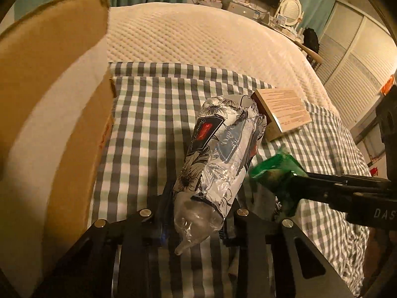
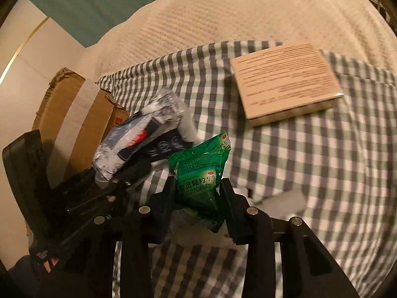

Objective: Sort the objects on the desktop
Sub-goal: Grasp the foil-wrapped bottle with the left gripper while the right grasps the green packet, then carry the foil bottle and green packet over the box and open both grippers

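Observation:
A floral-print packet in clear plastic wrap [image 1: 215,149] lies lengthwise between the fingers of my left gripper [image 1: 198,203], whose pads press on its near end: shut on it. In the right wrist view the same packet [image 2: 139,134] sticks up from the left gripper [image 2: 124,173] at the left. A green sachet bag with white lettering [image 2: 203,168] is pinched in my right gripper [image 2: 198,193], shut on it. That green bag [image 1: 273,173] and the right gripper [image 1: 292,191] also show at the right of the left wrist view, close beside the packet.
An open cardboard box [image 1: 62,124] with a white tape strip stands at the left, close to the left gripper [image 2: 74,114]. A flat beige box with printed text [image 2: 285,82] lies on the checked cloth [image 2: 322,173]. A cream quilted bedspread [image 1: 198,37] stretches behind.

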The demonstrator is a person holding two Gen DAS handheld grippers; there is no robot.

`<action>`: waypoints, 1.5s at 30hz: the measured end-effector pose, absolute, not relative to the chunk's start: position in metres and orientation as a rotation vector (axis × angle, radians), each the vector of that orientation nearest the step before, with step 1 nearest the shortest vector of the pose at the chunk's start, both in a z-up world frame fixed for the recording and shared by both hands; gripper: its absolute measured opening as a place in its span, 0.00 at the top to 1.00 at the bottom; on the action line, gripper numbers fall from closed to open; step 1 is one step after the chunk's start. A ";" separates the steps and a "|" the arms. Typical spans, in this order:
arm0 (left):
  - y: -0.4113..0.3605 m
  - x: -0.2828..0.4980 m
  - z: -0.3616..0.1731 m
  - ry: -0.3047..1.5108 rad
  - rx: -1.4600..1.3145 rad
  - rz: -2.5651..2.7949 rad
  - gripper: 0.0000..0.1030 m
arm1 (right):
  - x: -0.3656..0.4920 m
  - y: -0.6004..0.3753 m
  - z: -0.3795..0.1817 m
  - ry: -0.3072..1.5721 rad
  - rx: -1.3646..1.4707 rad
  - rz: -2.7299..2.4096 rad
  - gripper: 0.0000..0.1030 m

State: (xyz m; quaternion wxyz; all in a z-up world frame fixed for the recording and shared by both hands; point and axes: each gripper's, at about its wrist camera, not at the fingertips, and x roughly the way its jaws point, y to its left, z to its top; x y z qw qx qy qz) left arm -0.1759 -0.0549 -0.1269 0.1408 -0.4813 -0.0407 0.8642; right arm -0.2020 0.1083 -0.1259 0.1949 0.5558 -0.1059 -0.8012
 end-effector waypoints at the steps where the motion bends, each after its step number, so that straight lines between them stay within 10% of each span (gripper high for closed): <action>1: -0.056 -0.172 -0.125 -0.124 -1.391 2.492 0.71 | -0.198 0.112 -0.122 -0.285 1.559 -2.258 0.66; 27: -0.134 -0.049 0.049 -0.193 -1.162 2.681 0.71 | -0.053 0.064 0.061 -0.030 1.250 -2.391 0.66; 45: -0.217 -0.043 0.072 -0.303 -1.126 2.836 0.71 | -0.015 -0.027 0.096 0.086 1.130 -2.340 0.66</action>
